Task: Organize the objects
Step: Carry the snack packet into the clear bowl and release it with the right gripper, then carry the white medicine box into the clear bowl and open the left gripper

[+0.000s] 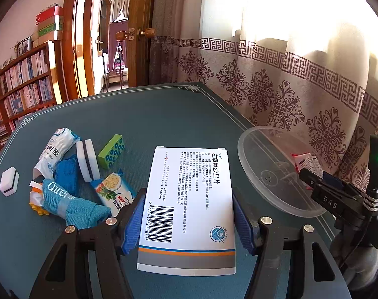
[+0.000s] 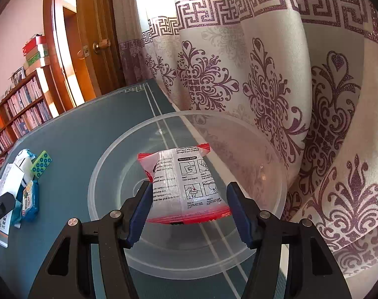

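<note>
Step in hand, loading the clear bowl [image 2: 109, 174] on the table [image 1: 164, 114]: your left gripper [image 1: 187, 220] is clamping the medicine box [image 1: 189, 199] beside it, while your right gripper [image 2: 187, 208], jaws parted, is straddling the red-edged sachet [image 2: 186, 186] over its middle; next, probably lower and release.

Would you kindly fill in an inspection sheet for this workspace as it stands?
Surface: teal table mat with pale border lines.
Job's things: white medicine box between the left gripper's pads; red-edged sachet over the clear plastic bowl.
Clutter: green block, two white sponges, blue Curel cloth, noodle packet, medical packet.
Grippers: left shut on the box; right gripper open around the sachet.
Cables: nothing seen.
Surroundings: patterned curtain, wooden door, bookshelf.
</note>
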The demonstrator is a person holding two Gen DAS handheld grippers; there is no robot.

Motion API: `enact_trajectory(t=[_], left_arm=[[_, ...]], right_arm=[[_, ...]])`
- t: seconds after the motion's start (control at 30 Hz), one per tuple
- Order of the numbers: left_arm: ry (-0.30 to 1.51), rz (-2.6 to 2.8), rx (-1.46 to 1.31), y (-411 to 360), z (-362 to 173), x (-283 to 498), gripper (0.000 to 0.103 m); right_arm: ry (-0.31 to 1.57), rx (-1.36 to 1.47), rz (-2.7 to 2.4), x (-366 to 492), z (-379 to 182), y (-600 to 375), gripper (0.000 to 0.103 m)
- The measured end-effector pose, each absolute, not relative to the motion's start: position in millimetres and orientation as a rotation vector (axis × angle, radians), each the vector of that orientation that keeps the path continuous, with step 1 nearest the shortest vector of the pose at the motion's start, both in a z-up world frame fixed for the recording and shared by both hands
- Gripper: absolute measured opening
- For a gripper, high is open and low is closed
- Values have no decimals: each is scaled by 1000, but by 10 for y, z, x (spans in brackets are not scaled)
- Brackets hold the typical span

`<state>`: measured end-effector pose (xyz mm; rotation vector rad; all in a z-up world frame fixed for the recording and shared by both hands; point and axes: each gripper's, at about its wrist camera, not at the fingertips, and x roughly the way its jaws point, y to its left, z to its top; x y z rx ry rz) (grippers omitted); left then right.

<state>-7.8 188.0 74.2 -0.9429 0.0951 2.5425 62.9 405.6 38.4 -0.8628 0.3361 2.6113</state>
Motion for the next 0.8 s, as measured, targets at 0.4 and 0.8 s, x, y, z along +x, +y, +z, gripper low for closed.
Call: enact_trajectory(t=[0.4,0.8], left_arm=[[112,2453,-918,2353,806,-212,67],[130,2334,-918,2786,765,-328,67]], right_arm=[[350,-798,2595,727,364,4113,65],[346,-728,2567,859,388,4139,65]])
